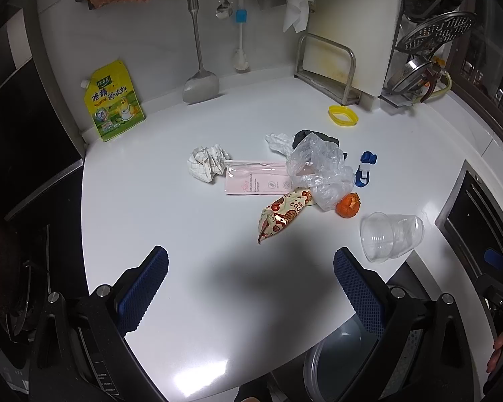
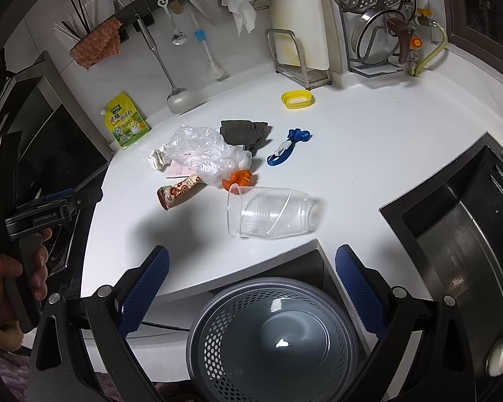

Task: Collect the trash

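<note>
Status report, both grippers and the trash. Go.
Left gripper open, empty. Right gripper open, above grey bin. Trash pile and clear cup untouched on counter. Nothing blocking.

countertop [image 1: 157,181]: glossy white
gripper pads [image 1: 143,290]: blue, fine grid texture, on black arms
plastic cup [image 2: 271,212]: clear, just ahead of the right gripper [image 2: 249,286]
bin [image 2: 271,338]: grey, dotted with holes, below the right gripper
snack wrapper [image 1: 280,216]: cream with red and orange print
peel [image 1: 349,205]: orange
flat packet [image 1: 251,181]: pale pink
crumpled paper [image 1: 206,164]: white with dark grid lines
plastic bag [image 1: 318,167]: translucent
pouch [image 1: 114,100]: yellow and green, far left
oval ring [image 1: 342,116]: yellow
clip [image 1: 365,169]: blue and white
rag [image 2: 243,130]: dark grey
</note>
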A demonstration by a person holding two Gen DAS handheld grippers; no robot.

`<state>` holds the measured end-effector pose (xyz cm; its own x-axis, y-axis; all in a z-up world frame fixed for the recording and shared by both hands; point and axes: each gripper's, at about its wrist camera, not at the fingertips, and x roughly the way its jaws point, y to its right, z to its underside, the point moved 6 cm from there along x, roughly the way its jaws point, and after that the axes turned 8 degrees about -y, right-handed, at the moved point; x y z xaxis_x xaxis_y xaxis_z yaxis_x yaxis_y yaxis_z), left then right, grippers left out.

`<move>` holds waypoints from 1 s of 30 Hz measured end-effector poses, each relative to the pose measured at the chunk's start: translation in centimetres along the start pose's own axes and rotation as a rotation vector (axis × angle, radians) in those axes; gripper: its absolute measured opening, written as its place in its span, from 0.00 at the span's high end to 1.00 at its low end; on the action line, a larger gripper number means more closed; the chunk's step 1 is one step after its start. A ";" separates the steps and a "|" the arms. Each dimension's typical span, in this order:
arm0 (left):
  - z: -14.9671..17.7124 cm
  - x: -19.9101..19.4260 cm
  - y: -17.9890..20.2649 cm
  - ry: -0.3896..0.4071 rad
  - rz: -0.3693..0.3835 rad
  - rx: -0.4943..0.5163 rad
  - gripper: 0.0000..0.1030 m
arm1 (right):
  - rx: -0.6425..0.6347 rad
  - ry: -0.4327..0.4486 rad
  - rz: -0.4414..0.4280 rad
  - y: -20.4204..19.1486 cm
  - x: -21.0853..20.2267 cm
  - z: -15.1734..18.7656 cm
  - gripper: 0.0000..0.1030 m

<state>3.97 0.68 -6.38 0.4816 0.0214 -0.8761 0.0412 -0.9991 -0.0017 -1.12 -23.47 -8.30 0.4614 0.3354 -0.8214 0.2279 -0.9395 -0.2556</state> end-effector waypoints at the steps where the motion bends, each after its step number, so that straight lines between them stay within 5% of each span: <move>1: 0.0 0.0 0.0 -0.001 0.000 0.000 0.06 | 0.001 0.000 0.000 0.0 0.0 0.1 0.08; 30: 0.0 0.1 -0.3 -0.013 0.010 0.002 0.06 | 0.017 -0.008 0.003 0.2 -0.1 0.2 0.08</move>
<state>4.01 0.95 -6.46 0.4706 0.0109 -0.8823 0.0348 -0.9994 0.0062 -1.28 -23.66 -8.36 0.4552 0.3325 -0.8260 0.2124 -0.9414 -0.2619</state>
